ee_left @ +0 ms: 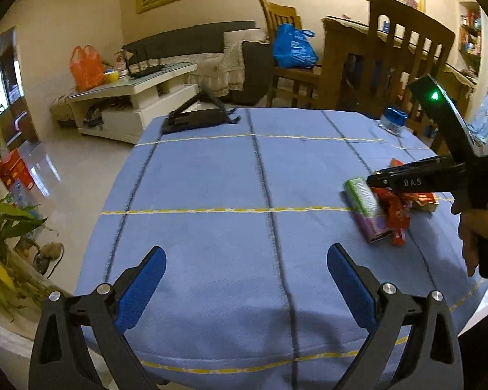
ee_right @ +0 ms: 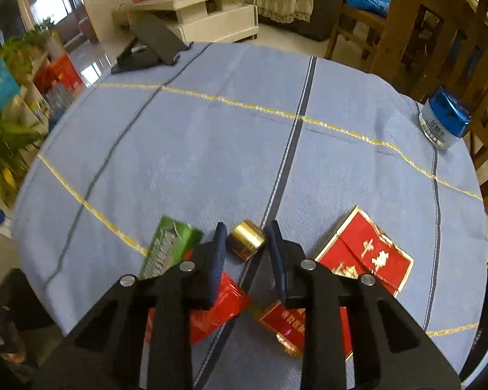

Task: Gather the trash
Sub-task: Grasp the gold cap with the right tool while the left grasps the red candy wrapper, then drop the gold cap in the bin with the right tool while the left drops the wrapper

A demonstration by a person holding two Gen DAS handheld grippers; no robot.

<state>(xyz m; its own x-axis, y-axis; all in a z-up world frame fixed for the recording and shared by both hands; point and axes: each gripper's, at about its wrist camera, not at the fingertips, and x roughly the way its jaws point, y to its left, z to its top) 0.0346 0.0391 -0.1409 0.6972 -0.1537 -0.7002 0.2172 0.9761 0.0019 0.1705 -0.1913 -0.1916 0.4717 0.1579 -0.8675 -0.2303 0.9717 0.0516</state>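
On the blue tablecloth [ee_left: 211, 178] lies a small heap of trash: a green and purple packet [ee_left: 362, 195] [ee_right: 170, 243], a crumpled red wrapper [ee_left: 395, 214] [ee_right: 218, 312], a flattened red cigarette pack [ee_right: 367, 256] and a red and gold scrap [ee_right: 283, 325]. A small gold cap [ee_right: 246, 242] sits between the tips of my right gripper [ee_right: 246, 229], whose pads close on its sides. In the left wrist view a hand holds the right gripper [ee_left: 374, 182] low over that heap. My left gripper [ee_left: 246, 253] stands wide open over bare cloth to the left of the heap, with nothing between its fingers.
A jar with a blue lid [ee_right: 444, 120] [ee_left: 393, 120] stands at the table's far right edge. A black folding stand [ee_left: 195, 117] [ee_right: 149, 48] sits at the far left edge. Wooden chairs [ee_left: 406, 48] stand behind the table, and a potted plant [ee_left: 3, 227] to its left.
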